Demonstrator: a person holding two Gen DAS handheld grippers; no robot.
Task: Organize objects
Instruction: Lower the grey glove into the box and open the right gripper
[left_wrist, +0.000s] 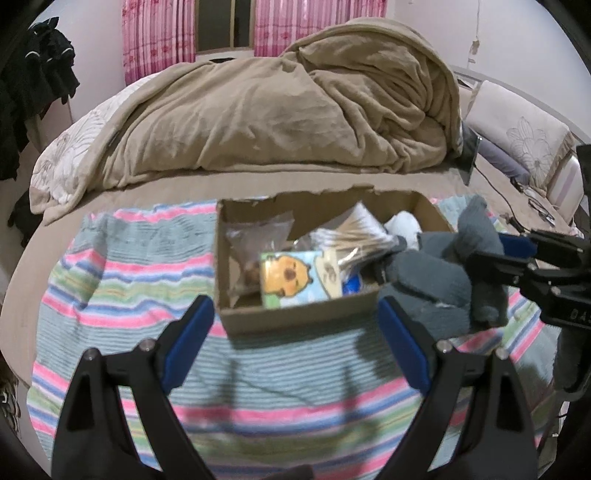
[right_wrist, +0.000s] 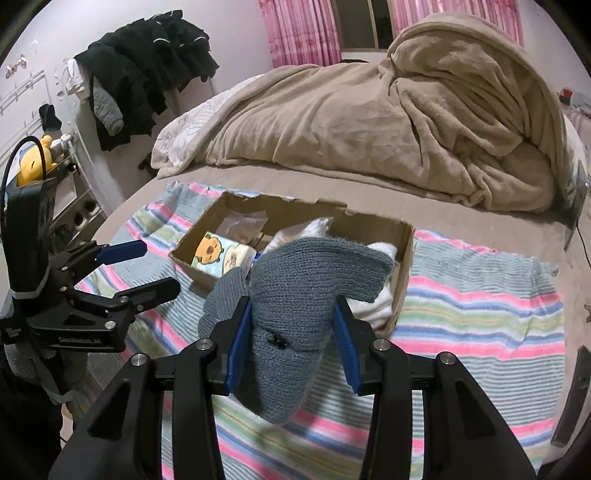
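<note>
A grey knitted sock (right_wrist: 295, 295) is hanging in the right gripper (right_wrist: 293, 339), whose blue-padded jaws are clenching it across the middle, above the near right corner of an open box (right_wrist: 404, 266) on a striped towel (right_wrist: 480, 295) spread over a bed. Soft, light and limp, the sock is likely to drape and swing rather than hold a shape, so a firm pinch across the bunched middle, as here, looks the safest hold; a grip near the toe or cuff would probably let the rest trail over the box wall. The fuzzy knit should give the pads good friction, and nothing about it seems breakable.

The sock is showing a thick ribbed weave in a dull blue-grey, its wide upper part fanning toward the box while a narrower end is dangling below the jaws; a small black tag or clip is sitting on its front.

The left gripper (left_wrist: 295, 339) is hovering with its jaws released and nothing between them, facing the box's near wall from just in front. Inside, a cartoon-printed packet (left_wrist: 291, 277), clear bags and a white cloth (right_wrist: 373, 306) are lying loosely. A tan blanket (left_wrist: 277, 110) is heaped behind.
</note>
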